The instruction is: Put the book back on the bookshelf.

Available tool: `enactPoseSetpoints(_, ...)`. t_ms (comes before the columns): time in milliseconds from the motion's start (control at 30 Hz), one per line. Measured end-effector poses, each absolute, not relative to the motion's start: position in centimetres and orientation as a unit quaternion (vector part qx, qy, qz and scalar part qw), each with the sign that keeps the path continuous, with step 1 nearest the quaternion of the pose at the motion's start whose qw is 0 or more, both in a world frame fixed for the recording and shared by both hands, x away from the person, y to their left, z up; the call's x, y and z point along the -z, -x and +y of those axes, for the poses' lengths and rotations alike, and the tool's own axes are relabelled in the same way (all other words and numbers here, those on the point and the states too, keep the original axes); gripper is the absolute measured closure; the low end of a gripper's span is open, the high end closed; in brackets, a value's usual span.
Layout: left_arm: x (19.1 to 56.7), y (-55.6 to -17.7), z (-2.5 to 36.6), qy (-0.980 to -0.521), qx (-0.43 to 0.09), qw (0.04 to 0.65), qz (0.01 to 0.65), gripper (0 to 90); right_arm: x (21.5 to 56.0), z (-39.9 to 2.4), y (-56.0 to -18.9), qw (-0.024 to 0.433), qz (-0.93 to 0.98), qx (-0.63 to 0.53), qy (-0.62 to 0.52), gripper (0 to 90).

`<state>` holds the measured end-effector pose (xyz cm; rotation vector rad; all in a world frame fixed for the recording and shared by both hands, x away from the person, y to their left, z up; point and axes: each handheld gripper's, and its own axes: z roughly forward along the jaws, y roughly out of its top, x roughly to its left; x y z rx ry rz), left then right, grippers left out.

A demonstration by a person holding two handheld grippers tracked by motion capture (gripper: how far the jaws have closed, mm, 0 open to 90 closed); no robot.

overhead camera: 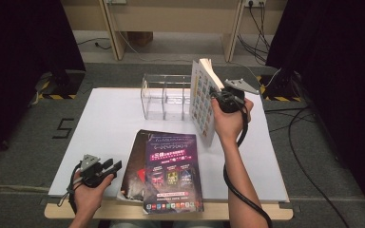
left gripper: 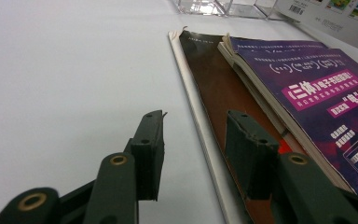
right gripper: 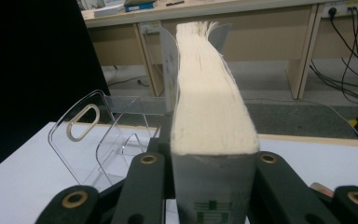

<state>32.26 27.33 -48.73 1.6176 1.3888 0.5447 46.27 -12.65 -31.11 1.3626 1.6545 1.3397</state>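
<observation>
My right gripper (overhead camera: 220, 96) is shut on a thick book (overhead camera: 202, 97) and holds it upright above the table, its illustrated cover facing left. In the right gripper view the book's cream page edge (right gripper: 209, 93) stands between the jaws of the right gripper (right gripper: 210, 164), which press on both covers. Just left of it stands a clear acrylic rack (overhead camera: 164, 97). My left gripper (overhead camera: 115, 165) rests open near the front left of the table. Its jaws (left gripper: 196, 135) straddle the left edge of a dark brown book (left gripper: 214, 74) without touching it. A purple book (left gripper: 317, 93) lies on top of the brown one.
A white sheet (overhead camera: 109, 118) covers the table. The stacked books (overhead camera: 173, 173) reach the front edge. The rack's clear dividers (right gripper: 98, 140) are left of the held book. Black curtains, cables and wooden desk legs lie beyond the table.
</observation>
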Motion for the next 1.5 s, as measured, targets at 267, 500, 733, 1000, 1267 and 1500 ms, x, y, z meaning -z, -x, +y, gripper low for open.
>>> enactPoseSetpoints(267, 48.7, -32.3, 27.4, -0.655, -0.221, 0.454, 0.563, 56.8, 30.9, -12.0, -47.1, 0.304, 0.624, -0.509, -0.509, 74.7)
enactPoseSetpoints(500, 48.8, -32.3, 27.4, -0.654, -0.22, 0.454, 0.564, 56.8, 30.7, -11.6, -48.1, 0.308, 0.614, -0.513, -0.515, 74.7)
enactPoseSetpoints(733, 48.7, -32.3, 27.4, -0.653, -0.22, 0.456, 0.563, 56.8, 30.3, -11.1, -49.1, 0.31, 0.614, -0.514, -0.513, 74.7)
enactPoseSetpoints(1000, 48.7, -32.3, 27.7, -0.652, -0.221, 0.455, 0.565, 56.9, 30.4, -10.3, -50.8, 0.311, 0.613, -0.51, -0.517, 74.7)
enactPoseSetpoints(1267, 48.7, -32.4, 27.8, -0.65, -0.221, 0.457, 0.566, 56.8, 30.8, -9.8, -52.0, 0.312, 0.61, -0.505, -0.525, 74.7)
enactPoseSetpoints(1500, 48.7, -32.4, 27.9, -0.649, -0.22, 0.458, 0.566, 56.8, 31.3, -9.7, -51.8, 0.318, 0.608, -0.504, -0.524, 74.6)
